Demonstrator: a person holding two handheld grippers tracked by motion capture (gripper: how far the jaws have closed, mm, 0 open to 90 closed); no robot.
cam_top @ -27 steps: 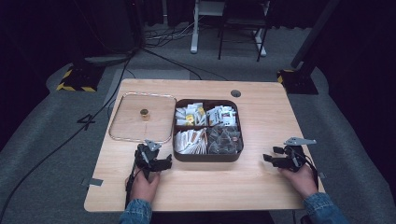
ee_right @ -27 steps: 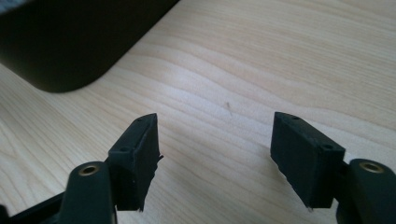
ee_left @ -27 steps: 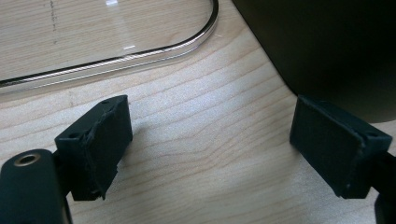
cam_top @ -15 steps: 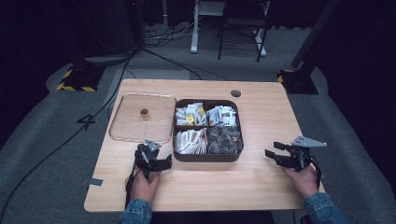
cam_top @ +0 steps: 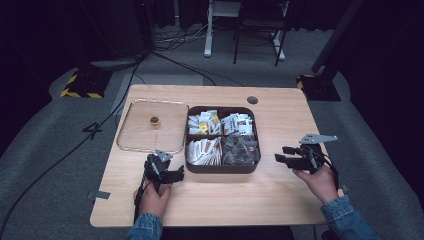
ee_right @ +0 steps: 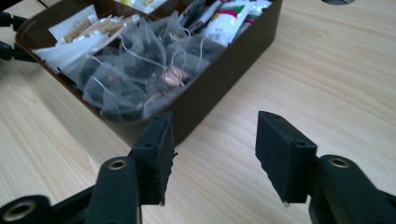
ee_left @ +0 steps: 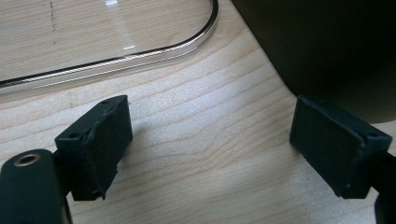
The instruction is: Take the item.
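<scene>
While both hands rest near the front edge of the wooden tabletop (cam_top: 280, 197), we see a dark brown box (cam_top: 222, 167) at its middle, split into four compartments: paper sachets (cam_top: 204, 150) fill the near-left one, dark mesh tea bags (cam_top: 240, 149) the near-right one, and mixed packets (cam_top: 219, 122) the two far ones. Just left of the box, close beside it, lies a clear lid (cam_top: 135, 137) with a small brown knob (cam_top: 154, 120) at its centre. Our left gripper (cam_top: 172, 176) sits low over bare wood by the box's near-left corner, its jaws spread wide and empty, with the lid's rounded edge (ee_left: 140, 51) ahead of them. Our right gripper (cam_top: 284, 154), carrying a grey plate (cam_top: 317, 137), hovers to the right of the box, apart from it, jaws moderately open and empty, aimed toward the box wall (ee_right: 224, 79) and the tea bags (ee_right: 135, 70) behind it.
</scene>
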